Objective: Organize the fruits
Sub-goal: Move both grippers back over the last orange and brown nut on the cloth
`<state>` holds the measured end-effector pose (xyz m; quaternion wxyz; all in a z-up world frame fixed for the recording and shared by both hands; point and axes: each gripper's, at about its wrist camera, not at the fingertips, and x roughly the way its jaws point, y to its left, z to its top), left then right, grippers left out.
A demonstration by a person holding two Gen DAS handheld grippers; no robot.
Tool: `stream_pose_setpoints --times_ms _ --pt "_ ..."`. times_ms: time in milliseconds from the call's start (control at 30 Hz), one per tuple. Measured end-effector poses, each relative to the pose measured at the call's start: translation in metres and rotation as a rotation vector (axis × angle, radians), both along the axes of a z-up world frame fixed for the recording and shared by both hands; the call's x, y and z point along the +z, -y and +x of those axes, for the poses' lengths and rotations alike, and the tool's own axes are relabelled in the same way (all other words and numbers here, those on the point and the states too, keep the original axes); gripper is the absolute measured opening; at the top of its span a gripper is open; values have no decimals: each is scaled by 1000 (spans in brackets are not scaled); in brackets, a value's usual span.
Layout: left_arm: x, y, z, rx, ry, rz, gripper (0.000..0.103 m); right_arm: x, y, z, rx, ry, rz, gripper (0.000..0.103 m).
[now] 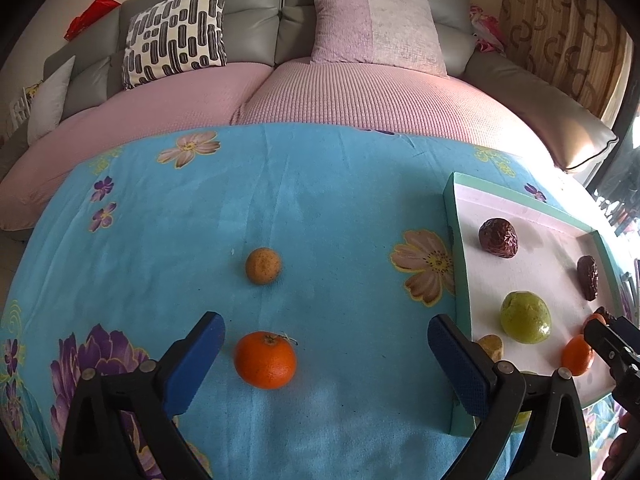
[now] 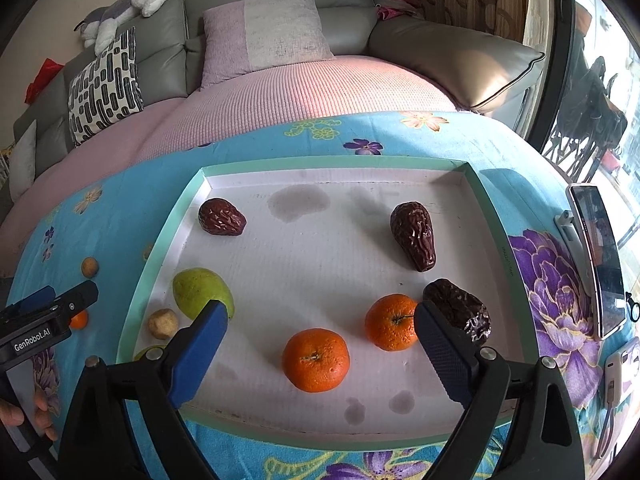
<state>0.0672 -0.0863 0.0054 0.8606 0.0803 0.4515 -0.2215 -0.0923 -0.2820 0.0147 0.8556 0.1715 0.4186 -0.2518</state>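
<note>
From the left wrist view, the left gripper (image 1: 326, 354) hangs with its blue-padded jaws spread wide and empty over the blue flowered cloth (image 1: 320, 184), and the bright orange round tangerine (image 1: 265, 359) lies on the cloth between the fingers, closer to the left pad; a duller, speckled small orange fruit (image 1: 263, 265) sits farther off, well apart. The step in hand looks like picking up that tangerine, and it would go best if the jaws were centred on it before closing, squeezing gently at its widest part so the round skin does not roll out, then carrying it to the shallow white tray with a mint-green rim (image 1: 460, 280) at the right. The tool is low and pitched downward toward the cloth. From the right wrist view, the right gripper (image 2: 320, 350) is likewise agape and holding nothing, poised above the tray, where a second tangerine (image 2: 316, 360) lies between its fingers beside another orange fruit (image 2: 391, 322), wrinkled dark red dates (image 2: 413, 236) and a green pear-shaped fruit (image 2: 198, 292).
</note>
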Motion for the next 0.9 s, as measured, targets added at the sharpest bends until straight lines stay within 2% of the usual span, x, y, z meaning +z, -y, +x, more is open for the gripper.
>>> stream_pose_setpoints --times_ms 333,433,567,900 --pt "3 -4 1 2 3 -15 103 10 -10 2 44 64 10 95" --pt "5 -8 3 5 3 -24 103 11 -14 7 55 48 -25 95" --pt "9 -14 6 16 3 -42 103 17 -20 8 78 85 -51 95" --pt "23 -52 21 100 33 -67 103 28 -43 20 124 154 -103 95"
